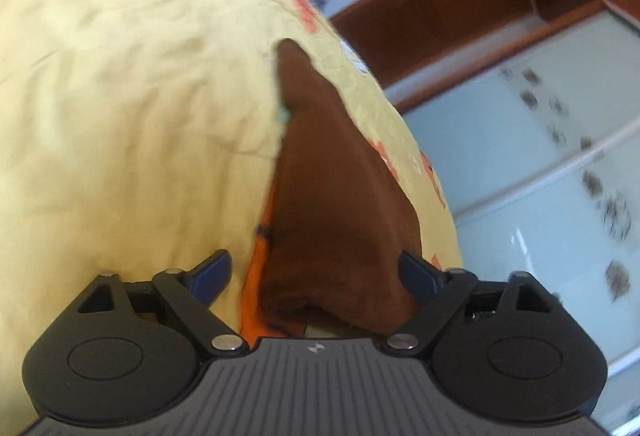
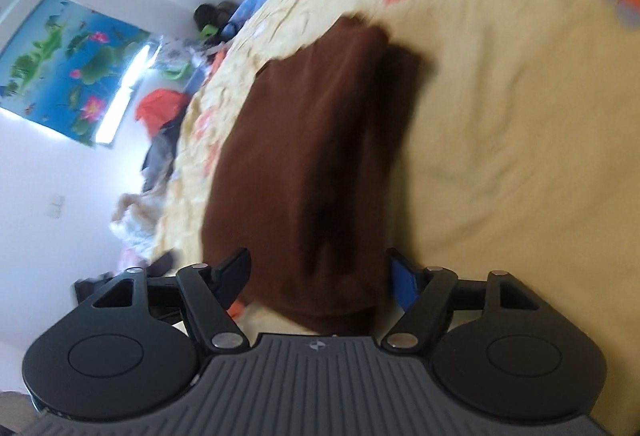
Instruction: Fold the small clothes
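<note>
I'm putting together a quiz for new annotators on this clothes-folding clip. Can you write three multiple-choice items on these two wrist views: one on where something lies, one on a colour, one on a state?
1. Where does the brown garment lie?
A. On the yellow flowered bedspread
B. On a wooden floor
C. In a basket

2. What colour are the flowers printed on the bedspread?
A. Purple
B. Orange
C. Black

3. How do the fingers of the left gripper and the right gripper stand?
A. Both pairs pressed shut on nothing
B. One pair open, one shut
C. Both pairs spread wide, with brown cloth between them

Answers:
1 A: yellow sheet shows around the garment in both views.
2 B: orange petals with pale centres show in the right wrist view.
3 C: in each view the blue-padded fingers stand far apart on either side of the cloth.
</note>
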`<state>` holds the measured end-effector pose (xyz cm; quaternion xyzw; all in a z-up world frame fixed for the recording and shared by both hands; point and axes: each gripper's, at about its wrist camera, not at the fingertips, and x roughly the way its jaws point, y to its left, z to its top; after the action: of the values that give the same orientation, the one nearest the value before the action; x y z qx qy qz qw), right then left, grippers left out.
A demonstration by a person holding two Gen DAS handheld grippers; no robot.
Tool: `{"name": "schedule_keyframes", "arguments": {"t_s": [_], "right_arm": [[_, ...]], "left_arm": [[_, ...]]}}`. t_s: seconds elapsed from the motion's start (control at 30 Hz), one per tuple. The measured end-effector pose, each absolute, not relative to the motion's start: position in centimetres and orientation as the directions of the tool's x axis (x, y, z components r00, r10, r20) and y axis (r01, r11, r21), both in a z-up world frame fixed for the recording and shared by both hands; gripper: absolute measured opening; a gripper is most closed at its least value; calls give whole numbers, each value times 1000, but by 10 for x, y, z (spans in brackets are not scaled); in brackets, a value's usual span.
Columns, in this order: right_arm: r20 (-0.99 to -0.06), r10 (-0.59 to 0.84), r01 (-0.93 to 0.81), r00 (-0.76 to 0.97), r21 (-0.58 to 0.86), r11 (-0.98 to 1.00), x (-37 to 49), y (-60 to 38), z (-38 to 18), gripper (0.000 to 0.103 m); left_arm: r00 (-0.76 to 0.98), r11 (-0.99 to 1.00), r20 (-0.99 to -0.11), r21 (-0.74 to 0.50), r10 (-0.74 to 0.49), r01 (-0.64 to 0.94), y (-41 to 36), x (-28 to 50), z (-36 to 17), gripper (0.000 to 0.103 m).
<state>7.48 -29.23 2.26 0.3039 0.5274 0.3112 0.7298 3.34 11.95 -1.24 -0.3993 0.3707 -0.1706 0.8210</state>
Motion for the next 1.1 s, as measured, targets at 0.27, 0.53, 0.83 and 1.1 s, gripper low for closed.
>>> {"name": "schedule_keyframes", "arguments": {"t_s": [0.27,0.53,0.83,1.1], "right_arm": [[-622,749,-235,229,711,663,61,-275,29,21],[-548,793,-184,268,778,600,28,-310,30,70],[-486,788,-393,379,686,612,134,-242,97,74],[-604,726,-295,328,665,686,193,-201,25,63]], "left_arm": [[581,675,-543,-738,-606,15,103,35,-13,20],[642,828,-603,-553,-473,90,101,-17,15,50],[771,931,-548,-39,-323,362,-3,1,42,68],[766,918,-547,-11,-337,396,-11,0,11,73]]}}
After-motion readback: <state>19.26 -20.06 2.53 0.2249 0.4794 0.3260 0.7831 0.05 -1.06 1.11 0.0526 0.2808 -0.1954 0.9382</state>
